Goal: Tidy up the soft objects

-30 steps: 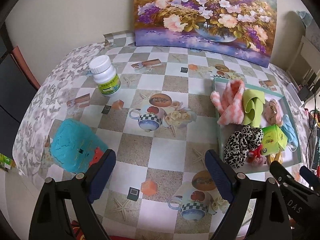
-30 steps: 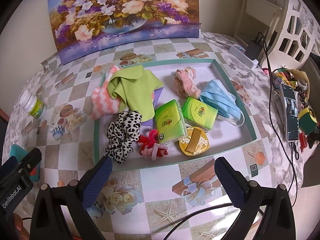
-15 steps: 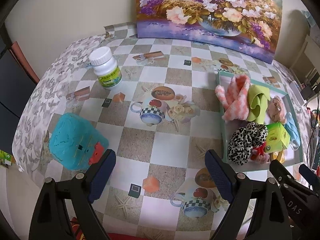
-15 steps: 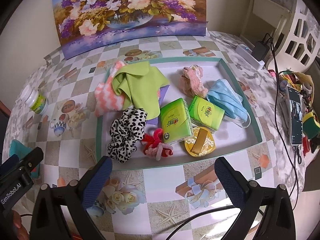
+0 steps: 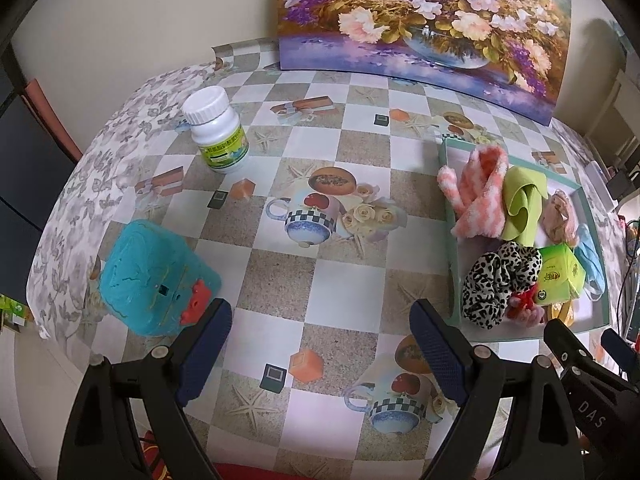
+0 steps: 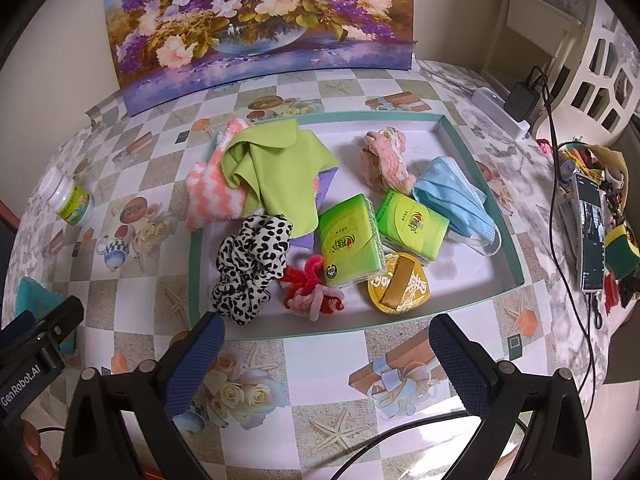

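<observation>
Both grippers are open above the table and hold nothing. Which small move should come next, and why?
Probably lower the right gripper forward onto the leopard scrunchie. Its jaws stand open and empty just before the tray, and this soft item lies nearest to them at the tray's near edge. The left gripper hangs open over bare tablecloth, farther from the tray.

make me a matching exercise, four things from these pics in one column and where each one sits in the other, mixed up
Things:
1. white pill bottle with green label
2. leopard-print fabric scrunchie
3. round gold foil tin
4. teal plastic box with red clasp

Places:
A. in the tray, near its front rim, right of the red and pink fuzzy twist
B. on the tablecloth, standing upright, outside the tray
C. in the tray, front-left corner
D. on the tablecloth, beside the left tongs' finger

Pairs: 1-B, 2-C, 3-A, 4-D
</observation>
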`<action>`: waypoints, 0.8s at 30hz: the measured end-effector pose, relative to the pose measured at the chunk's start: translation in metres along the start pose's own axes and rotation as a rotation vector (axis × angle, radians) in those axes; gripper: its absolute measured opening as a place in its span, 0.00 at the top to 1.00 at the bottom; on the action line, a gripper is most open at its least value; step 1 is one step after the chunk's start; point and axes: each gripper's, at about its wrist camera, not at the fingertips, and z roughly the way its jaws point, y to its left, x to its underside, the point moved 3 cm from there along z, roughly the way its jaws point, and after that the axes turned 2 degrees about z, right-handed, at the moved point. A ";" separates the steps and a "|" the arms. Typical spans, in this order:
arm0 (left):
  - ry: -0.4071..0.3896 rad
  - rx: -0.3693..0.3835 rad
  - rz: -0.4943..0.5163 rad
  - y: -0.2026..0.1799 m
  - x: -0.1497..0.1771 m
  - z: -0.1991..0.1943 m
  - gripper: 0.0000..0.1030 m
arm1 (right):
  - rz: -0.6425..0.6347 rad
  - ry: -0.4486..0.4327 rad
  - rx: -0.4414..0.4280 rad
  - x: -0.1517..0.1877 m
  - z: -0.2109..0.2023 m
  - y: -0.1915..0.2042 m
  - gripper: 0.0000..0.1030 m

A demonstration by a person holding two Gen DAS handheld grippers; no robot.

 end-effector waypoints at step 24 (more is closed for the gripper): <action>-0.004 -0.007 0.014 -0.002 0.001 -0.001 0.12 | 0.004 0.007 0.002 0.001 0.002 -0.002 0.00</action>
